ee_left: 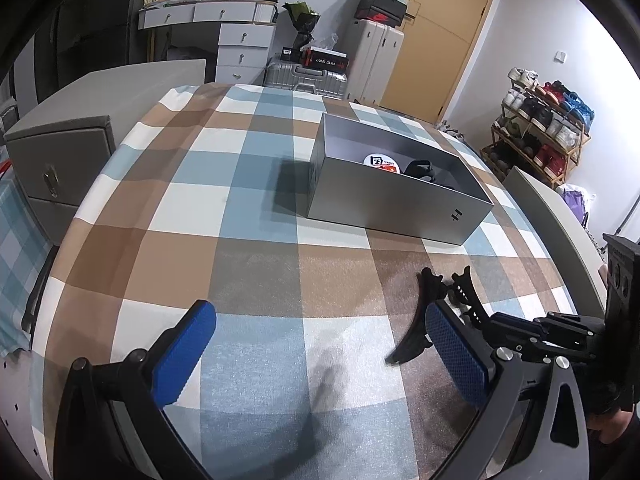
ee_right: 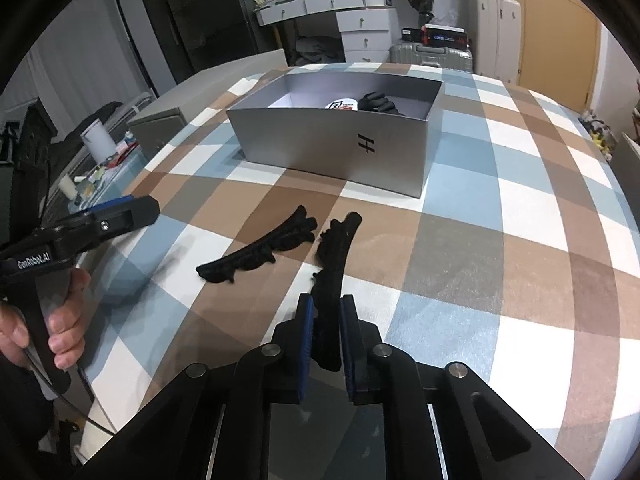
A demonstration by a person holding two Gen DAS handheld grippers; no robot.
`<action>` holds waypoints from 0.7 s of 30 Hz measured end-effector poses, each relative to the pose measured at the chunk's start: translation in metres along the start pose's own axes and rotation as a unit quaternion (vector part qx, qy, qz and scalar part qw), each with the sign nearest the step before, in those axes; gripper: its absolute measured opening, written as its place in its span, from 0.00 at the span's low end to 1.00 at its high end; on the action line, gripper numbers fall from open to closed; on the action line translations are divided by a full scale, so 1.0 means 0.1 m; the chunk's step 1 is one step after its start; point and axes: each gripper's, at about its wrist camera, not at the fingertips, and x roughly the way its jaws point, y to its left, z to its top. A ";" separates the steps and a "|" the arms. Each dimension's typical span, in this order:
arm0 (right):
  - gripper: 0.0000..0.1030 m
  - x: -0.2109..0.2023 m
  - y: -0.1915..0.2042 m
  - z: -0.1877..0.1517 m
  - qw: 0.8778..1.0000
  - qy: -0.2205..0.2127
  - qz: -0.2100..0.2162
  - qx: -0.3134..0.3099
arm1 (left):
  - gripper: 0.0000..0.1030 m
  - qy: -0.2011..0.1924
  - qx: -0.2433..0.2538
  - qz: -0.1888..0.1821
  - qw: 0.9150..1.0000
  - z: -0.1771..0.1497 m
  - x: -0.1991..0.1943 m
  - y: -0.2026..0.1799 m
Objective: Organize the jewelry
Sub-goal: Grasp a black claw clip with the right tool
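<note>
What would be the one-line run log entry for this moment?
right tongs: shut on curved black hair clip | left tongs: open, empty | second black clip: on cloth | grey box: open

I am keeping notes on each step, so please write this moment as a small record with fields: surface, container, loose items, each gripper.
surface: checked cloth in blue, brown and white
container: open grey box, upright on the cloth, some things already inside
loose items: two black hair clips; left clip lies free on the cloth
right gripper: shut on the right clip
left gripper: open, nothing between its blue pads
</note>
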 end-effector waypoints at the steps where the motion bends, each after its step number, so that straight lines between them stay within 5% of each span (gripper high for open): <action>1: 0.15 0.01 0.00 0.02 1.000 -0.001 -0.002 0.001 | 0.99 0.001 0.000 0.000 1.000 0.00 0.01 0.00; 15: 0.15 0.26 0.14 0.19 0.999 0.003 -0.037 -0.037 | 0.99 0.005 -0.007 0.003 1.000 0.03 0.04 0.01; 21: 0.14 0.14 -0.05 0.08 1.000 -0.019 -0.025 0.000 | 0.99 0.029 0.026 -0.029 0.999 0.04 0.09 -0.15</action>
